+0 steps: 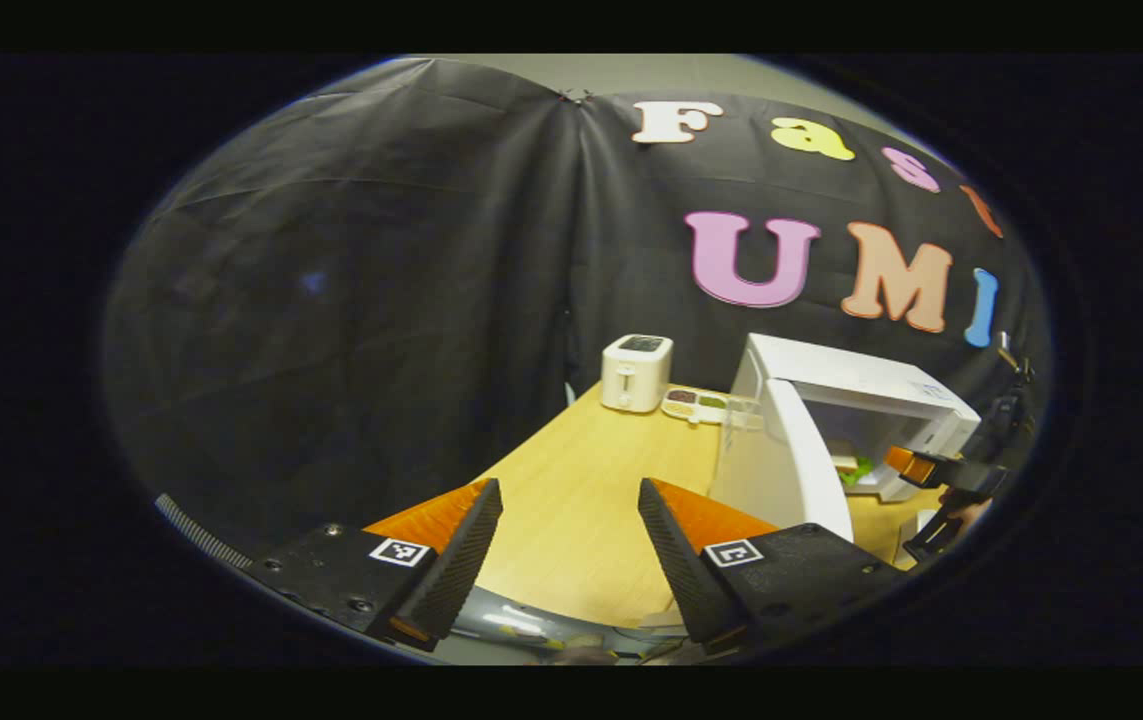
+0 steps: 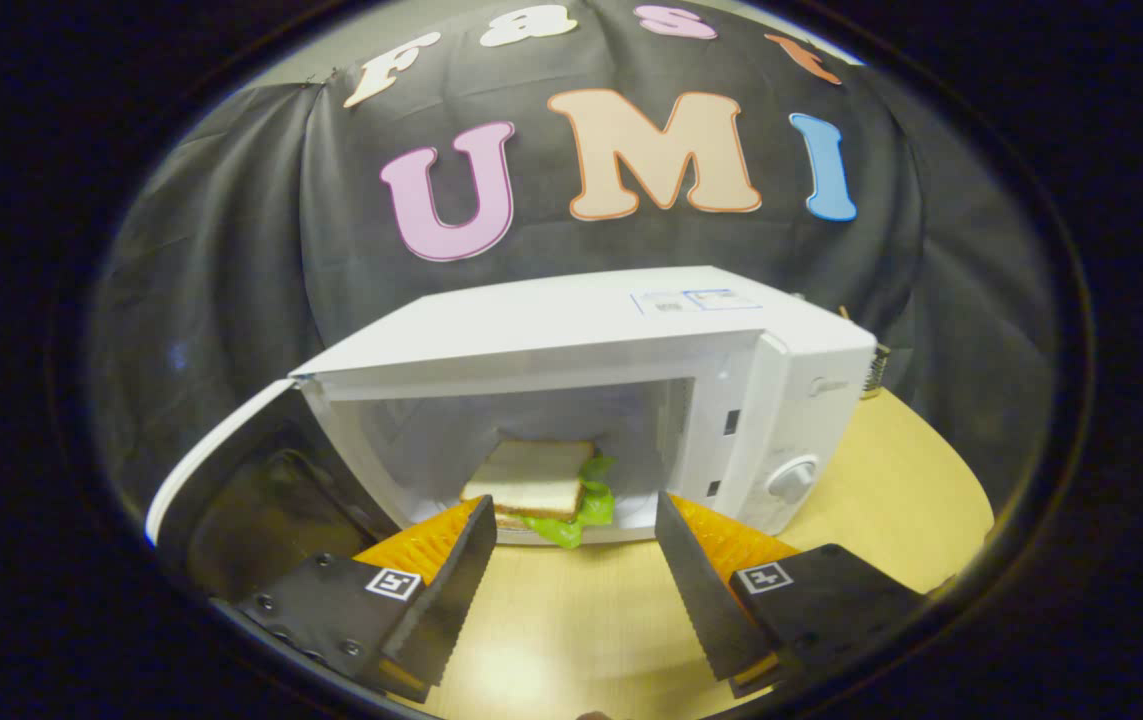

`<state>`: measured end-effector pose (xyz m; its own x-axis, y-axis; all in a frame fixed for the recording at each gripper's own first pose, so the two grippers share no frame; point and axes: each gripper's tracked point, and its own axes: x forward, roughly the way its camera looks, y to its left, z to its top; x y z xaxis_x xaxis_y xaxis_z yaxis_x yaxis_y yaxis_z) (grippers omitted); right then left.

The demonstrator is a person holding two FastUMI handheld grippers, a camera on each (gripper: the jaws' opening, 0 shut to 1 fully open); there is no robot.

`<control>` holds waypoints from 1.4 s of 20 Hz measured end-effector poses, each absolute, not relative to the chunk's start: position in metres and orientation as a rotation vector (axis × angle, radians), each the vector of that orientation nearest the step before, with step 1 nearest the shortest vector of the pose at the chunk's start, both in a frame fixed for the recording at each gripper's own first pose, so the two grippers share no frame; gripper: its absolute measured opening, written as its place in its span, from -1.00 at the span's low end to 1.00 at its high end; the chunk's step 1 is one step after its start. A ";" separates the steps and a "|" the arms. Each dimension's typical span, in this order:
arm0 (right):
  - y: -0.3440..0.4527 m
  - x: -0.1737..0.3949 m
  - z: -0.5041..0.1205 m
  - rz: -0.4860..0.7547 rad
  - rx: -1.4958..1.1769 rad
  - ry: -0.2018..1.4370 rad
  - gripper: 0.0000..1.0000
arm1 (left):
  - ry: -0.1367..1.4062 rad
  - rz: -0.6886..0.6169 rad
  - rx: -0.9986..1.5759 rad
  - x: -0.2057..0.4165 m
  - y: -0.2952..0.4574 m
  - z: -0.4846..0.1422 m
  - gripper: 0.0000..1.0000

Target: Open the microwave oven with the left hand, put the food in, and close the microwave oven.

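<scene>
White microwave (image 2: 571,330), cream toaster (image 1: 636,372), pale wooden table (image 1: 581,510), green lettuce (image 2: 581,510).

Dim booth, overhead glare on table (image 2: 521,665), heavy fisheye warp, soft blur at edges.

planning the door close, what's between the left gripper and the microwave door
Only bare wooden table, in the left gripper view: the open left gripper faces the swung-out microwave door.
</scene>
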<state>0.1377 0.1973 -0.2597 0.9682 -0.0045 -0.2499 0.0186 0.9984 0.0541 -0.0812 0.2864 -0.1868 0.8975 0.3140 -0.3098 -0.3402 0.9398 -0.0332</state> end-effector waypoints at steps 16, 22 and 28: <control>0.139 0.019 -0.193 -0.273 0.037 0.132 0.95 | 0.434 -0.169 -0.020 -0.082 0.208 -0.233 -0.99; 0.103 0.002 -0.180 -0.356 0.052 0.118 0.96 | 0.440 -0.278 0.010 -0.070 0.179 -0.231 -0.99; 0.070 0.002 -0.174 -0.389 0.067 0.126 0.96 | 0.428 -0.303 0.061 -0.052 0.152 -0.225 -0.99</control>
<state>0.0018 0.0698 -0.1738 0.9175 -0.3741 -0.1352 0.3823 0.9231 0.0406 -0.0522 0.1519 -0.2247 0.8657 -0.2763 -0.4175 0.3020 0.9533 -0.0048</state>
